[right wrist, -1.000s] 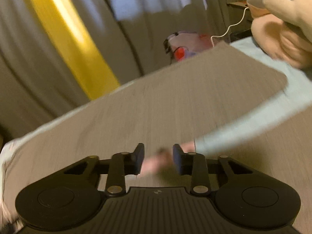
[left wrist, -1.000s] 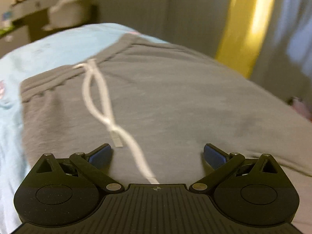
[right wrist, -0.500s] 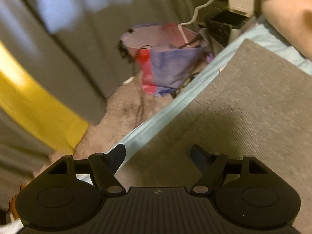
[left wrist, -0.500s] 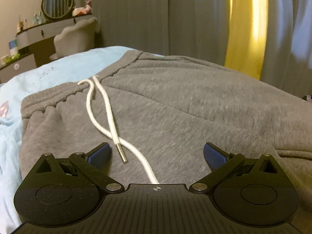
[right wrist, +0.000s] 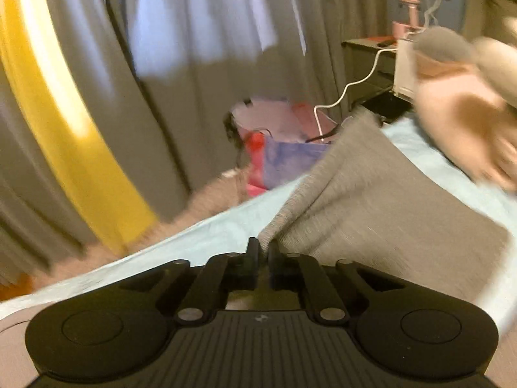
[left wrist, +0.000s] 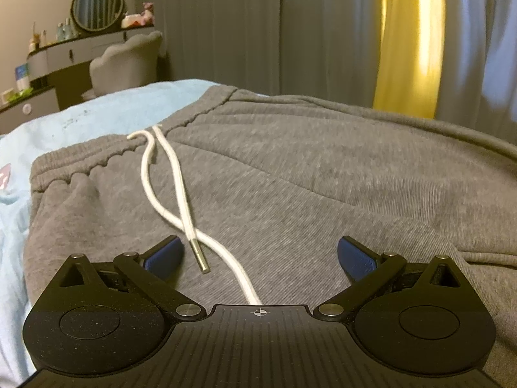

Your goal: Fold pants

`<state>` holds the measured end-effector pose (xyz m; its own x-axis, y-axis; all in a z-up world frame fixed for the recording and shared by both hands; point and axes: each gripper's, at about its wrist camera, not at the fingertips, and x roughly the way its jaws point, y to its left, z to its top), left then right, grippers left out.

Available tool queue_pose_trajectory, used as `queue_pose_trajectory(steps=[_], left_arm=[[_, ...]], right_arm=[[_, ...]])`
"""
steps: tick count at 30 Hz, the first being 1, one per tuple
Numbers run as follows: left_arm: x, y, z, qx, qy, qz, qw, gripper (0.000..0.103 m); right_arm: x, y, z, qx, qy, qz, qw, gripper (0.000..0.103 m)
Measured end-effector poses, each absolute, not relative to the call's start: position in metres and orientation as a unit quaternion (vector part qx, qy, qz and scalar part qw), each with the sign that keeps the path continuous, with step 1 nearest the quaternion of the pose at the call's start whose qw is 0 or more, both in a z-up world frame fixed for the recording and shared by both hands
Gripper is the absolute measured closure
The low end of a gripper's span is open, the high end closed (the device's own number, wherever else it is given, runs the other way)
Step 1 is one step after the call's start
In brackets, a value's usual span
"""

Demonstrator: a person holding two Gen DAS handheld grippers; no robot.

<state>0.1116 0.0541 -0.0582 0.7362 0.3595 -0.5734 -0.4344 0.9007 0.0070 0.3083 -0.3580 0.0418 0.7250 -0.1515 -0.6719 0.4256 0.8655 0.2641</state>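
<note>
Folding had barely begun: your right gripper [right wrist: 263, 250] had just clamped the hem of the pants [left wrist: 290, 168], spread on the bed [left wrist: 97, 110]; your left gripper [left wrist: 260, 253] hung apart near the waistband, holding nothing.

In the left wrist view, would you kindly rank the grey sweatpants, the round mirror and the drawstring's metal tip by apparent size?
1. Grey sweatpants, by far the largest.
2. Round mirror, though it stands far back, so its true size is unsure.
3. Metal tip of the white drawstring, smallest.
</note>
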Motion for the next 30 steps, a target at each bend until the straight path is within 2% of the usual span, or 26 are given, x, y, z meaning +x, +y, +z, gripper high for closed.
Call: queue_pose_trajectory(steps=[3,6,11,12,13,15,20,21,22,23,24,25,30], left_arm=[[0.111,0.055,-0.058,-0.067,0.293,0.212,0.93,0.0],[0.109,0.053,-0.057,-0.065,0.296,0.211,0.929,0.0],[0.102,0.054,-0.054,-0.069,0.306,0.197,0.929,0.0],[0.102,0.054,-0.054,-0.07,0.306,0.196,0.929,0.0],[0.101,0.054,-0.054,-0.07,0.306,0.196,0.929,0.0],[0.101,0.052,-0.055,-0.067,0.305,0.198,0.929,0.0],[0.1,0.054,-0.056,-0.075,0.302,0.195,0.93,0.0],[0.1,0.054,-0.056,-0.075,0.302,0.195,0.93,0.0],[0.1,0.054,-0.056,-0.074,0.301,0.195,0.93,0.0],[0.1,0.053,-0.057,-0.073,0.3,0.198,0.93,0.0],[0.101,0.052,-0.057,-0.07,0.3,0.199,0.93,0.0],[0.102,0.052,-0.057,-0.068,0.301,0.2,0.93,0.0],[0.113,0.058,-0.03,-0.069,0.32,0.229,0.917,0.0]], right_arm=[[0.203,-0.367,0.039,0.251,0.306,-0.151,0.906,0.099],[0.125,-0.368,0.009,0.263,0.312,-0.202,0.89,0.1],[0.092,-0.409,-0.006,0.386,0.275,-0.213,0.854,0.09],[0.093,-0.414,-0.001,0.399,0.254,-0.216,0.854,0.077],[0.095,-0.417,0.002,0.405,0.238,-0.22,0.855,0.055],[0.105,-0.417,0.002,0.4,0.229,-0.216,0.861,0.033],[0.136,-0.432,-0.031,0.437,0.232,-0.216,0.842,0.035],[0.14,-0.437,-0.039,0.449,0.23,-0.216,0.836,0.044],[0.14,-0.44,-0.043,0.453,0.218,-0.213,0.838,0.059],[0.139,-0.441,-0.045,0.456,0.21,-0.211,0.839,0.067],[0.138,-0.444,-0.048,0.464,0.203,-0.205,0.837,0.082],[0.137,-0.448,-0.05,0.473,0.195,-0.197,0.836,0.092],[0.138,-0.454,-0.06,0.496,0.173,-0.18,0.832,0.091]])
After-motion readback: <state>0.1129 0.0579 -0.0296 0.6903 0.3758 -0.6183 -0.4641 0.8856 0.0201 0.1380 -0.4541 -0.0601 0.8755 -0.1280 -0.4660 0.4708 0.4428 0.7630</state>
